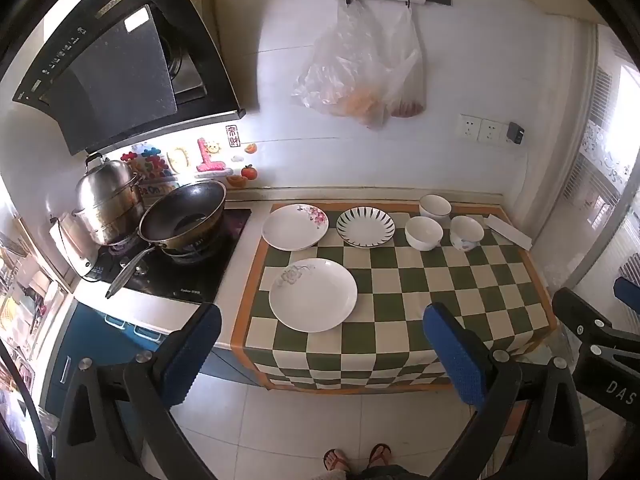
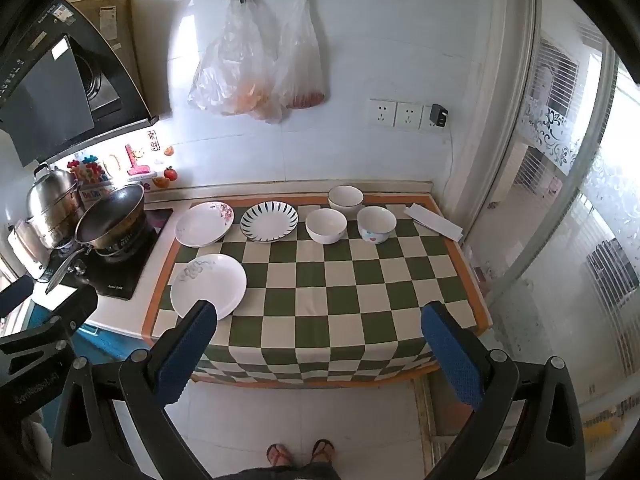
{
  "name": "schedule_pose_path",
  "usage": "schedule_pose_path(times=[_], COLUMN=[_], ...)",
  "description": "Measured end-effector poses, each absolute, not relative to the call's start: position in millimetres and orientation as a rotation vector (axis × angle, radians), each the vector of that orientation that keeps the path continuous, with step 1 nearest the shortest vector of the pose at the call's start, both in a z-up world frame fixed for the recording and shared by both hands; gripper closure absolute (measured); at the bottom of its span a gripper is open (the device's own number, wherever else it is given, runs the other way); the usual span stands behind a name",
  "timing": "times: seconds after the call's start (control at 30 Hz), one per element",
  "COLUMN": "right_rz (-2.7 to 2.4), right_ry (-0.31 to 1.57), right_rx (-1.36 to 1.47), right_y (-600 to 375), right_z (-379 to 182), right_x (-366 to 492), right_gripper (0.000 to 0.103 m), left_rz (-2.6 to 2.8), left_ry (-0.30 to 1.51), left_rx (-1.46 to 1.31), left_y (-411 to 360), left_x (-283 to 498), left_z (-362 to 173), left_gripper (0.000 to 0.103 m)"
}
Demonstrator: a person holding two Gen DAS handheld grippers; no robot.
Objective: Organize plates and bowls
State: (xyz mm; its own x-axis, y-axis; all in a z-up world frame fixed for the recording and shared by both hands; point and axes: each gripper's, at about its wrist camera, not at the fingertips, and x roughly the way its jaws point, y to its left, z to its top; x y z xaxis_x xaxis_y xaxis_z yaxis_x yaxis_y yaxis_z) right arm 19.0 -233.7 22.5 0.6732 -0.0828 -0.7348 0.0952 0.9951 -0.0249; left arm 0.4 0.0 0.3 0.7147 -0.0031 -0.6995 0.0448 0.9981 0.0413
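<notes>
On the green-and-cream checked cloth (image 1: 400, 300) (image 2: 352, 292) lie three plates. A large white plate (image 1: 313, 294) (image 2: 208, 286) sits nearest, at the left. Behind it rest a plate with pink flowers (image 1: 295, 227) (image 2: 204, 224) and a plate with dark radial stripes (image 1: 365, 227) (image 2: 269, 222). Three white bowls stand at the back right: one plain (image 1: 423, 233) (image 2: 326, 226), one gold-rimmed (image 1: 435, 205) (image 2: 345, 197), one with a small pattern (image 1: 466, 233) (image 2: 376, 224). My left gripper (image 1: 322, 354) and right gripper (image 2: 320, 350) hover open before the counter's front edge, holding nothing.
A stove at the left carries a black wok (image 1: 182, 216) (image 2: 110, 220) and a steel steamer pot (image 1: 106, 200) (image 2: 52, 204). A white folded paper (image 1: 508, 231) (image 2: 434, 222) lies at the cloth's far right corner. Plastic bags (image 1: 360, 68) (image 2: 256, 68) hang on the wall. A person's sandalled feet (image 1: 356, 458) (image 2: 300, 452) stand below.
</notes>
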Motion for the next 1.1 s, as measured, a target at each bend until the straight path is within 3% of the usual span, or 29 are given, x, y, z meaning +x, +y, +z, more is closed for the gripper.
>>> schedule_pose_path(times=[1.1], right_rz=[-0.098], right_ry=[0.808], right_rx=[0.024], right_y=[-238.7], right_z=[23.4], right_x=[18.0], right_gripper=[0.0], left_rz=[-0.023], left_ry=[0.753], left_rx=[0.05], left_y=[-7.0], left_x=[-7.6], left_z=[10.0], left_gripper=[0.0])
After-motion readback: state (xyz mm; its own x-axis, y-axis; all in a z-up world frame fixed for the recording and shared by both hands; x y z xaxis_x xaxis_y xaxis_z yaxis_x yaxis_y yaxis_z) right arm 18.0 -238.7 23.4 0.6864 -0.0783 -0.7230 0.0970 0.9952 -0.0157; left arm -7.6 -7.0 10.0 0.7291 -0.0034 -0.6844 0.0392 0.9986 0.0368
